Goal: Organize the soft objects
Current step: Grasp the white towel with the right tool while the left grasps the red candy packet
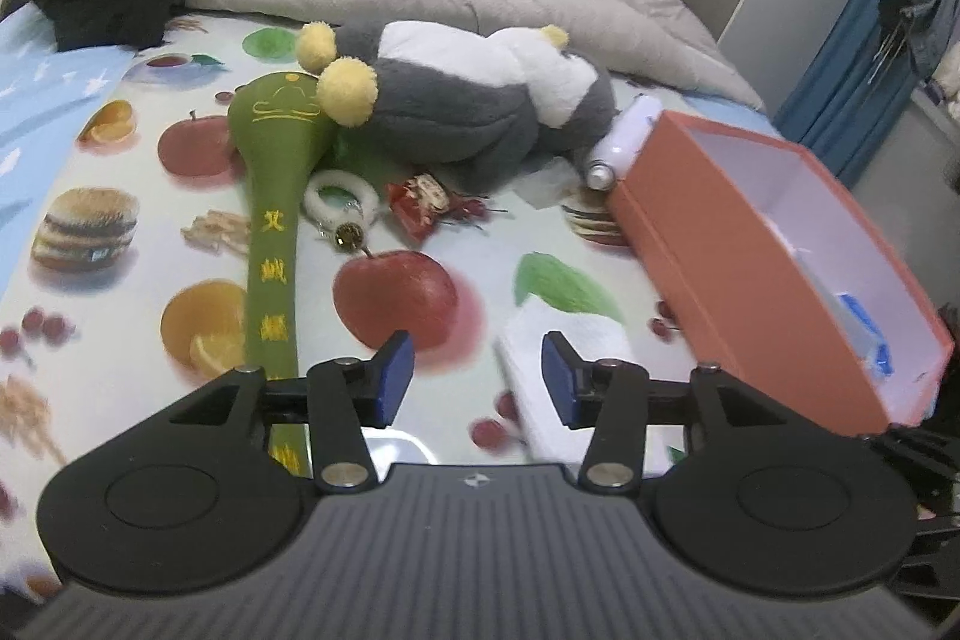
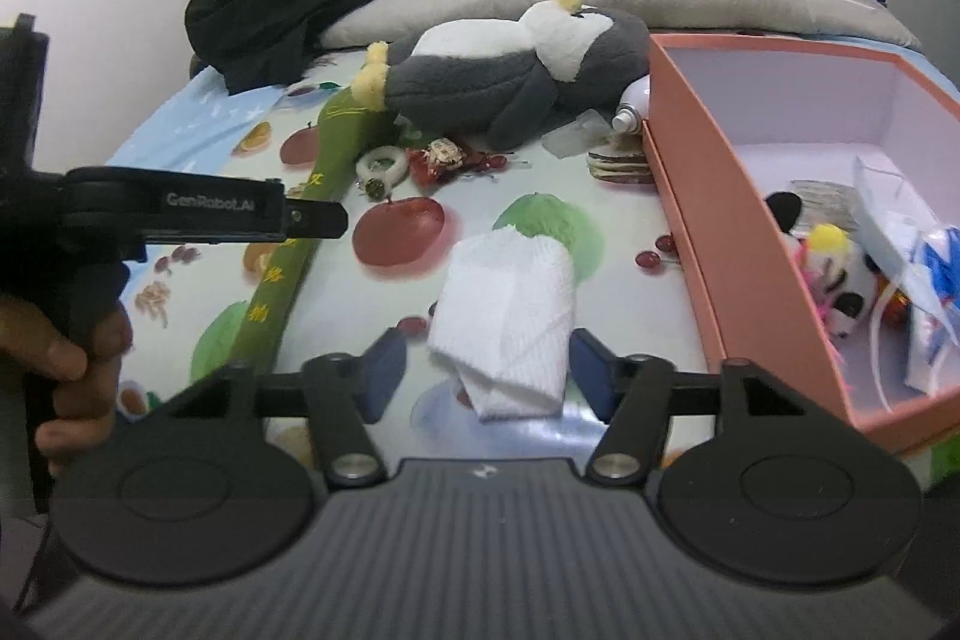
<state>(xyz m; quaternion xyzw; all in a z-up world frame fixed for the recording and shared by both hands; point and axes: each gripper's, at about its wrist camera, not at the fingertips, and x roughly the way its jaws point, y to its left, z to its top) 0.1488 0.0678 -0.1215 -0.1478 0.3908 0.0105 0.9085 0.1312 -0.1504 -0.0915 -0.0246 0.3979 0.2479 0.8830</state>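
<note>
Bed (image 2: 336, 340) | right gripper (image 2: 486, 370) parted, straddling white cloth (image 2: 510, 304), pads clear

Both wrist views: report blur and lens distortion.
Left wrist view: white towel beside the tongs is motion-smeared; orange box bows from fisheye. Right wrist view: towel sharper; blue pads soft; corners darken.

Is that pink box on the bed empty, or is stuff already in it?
Not empty. The pink box has no lid on, and a small plush toy and white packets lie inside.
</note>
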